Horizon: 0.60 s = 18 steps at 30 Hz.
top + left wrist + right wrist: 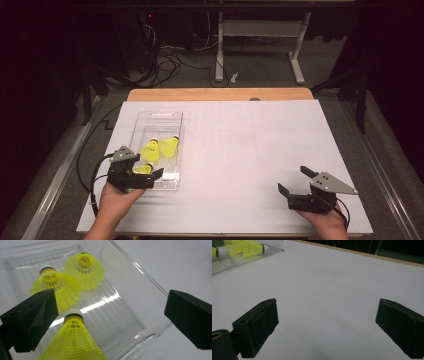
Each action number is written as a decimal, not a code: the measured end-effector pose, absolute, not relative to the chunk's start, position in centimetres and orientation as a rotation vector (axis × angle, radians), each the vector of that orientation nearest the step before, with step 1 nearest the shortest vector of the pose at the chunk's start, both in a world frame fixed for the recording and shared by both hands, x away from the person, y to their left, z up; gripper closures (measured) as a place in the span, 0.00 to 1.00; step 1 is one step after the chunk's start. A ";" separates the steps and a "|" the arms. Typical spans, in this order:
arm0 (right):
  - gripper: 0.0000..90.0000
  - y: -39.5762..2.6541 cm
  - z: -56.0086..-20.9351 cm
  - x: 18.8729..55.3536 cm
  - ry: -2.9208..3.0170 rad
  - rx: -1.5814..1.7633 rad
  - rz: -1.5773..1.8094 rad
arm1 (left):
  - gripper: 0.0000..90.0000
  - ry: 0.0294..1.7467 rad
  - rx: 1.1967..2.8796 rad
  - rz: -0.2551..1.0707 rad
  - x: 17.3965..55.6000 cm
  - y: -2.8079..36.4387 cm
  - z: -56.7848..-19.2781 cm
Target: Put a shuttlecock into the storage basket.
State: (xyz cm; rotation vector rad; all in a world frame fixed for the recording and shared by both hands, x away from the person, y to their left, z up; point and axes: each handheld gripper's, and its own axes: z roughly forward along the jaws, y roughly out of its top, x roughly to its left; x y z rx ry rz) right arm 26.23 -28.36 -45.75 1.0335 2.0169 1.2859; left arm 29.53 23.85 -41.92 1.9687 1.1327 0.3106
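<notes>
Three yellow shuttlecocks lie in a clear tray [172, 120] at the left of the white table [250, 150] in the high view. The left hand [116, 197] comes in from the bottom edge and holds the left gripper [146, 172] at the tray's near end, jaws apart, right over the nearest shuttlecock [143, 169], which its body partly hides. The other two shuttlecocks [159, 149] lie just beyond, side by side. The right gripper [296, 181] rests low at the right, well apart from the tray, jaws spread, the hand behind it cut off by the frame.

Left gripper view: the jaws stand wide open. The nearest shuttlecock [72, 340] lies between them, close to the left jaw, cork pointing away, its skirt cut off at the bottom. The two others [70, 280] lie farther up the tray [120, 322].

Right gripper view: open jaws frame bare table [324, 302]. The tray [242, 261] and blurred shuttlecocks [244, 248] sit at the top left corner, cut off.
</notes>
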 end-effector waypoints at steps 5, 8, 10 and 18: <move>0.05 -28.3 -45.7 26.3 2.012 1.028 1.297 | 0.00 1.096 1.951 0.331 29.0 24.2 -42.3; 0.04 -28.2 -45.6 26.3 2.006 1.026 1.305 | 0.00 1.064 1.950 0.353 28.4 24.2 -42.3; 0.04 -28.3 -45.6 26.2 2.000 1.029 1.313 | 0.00 1.035 1.943 0.375 27.9 24.3 -42.3; 0.03 -28.3 -45.4 26.2 1.985 1.032 1.316 | 0.00 0.945 1.827 0.428 26.5 25.1 -41.7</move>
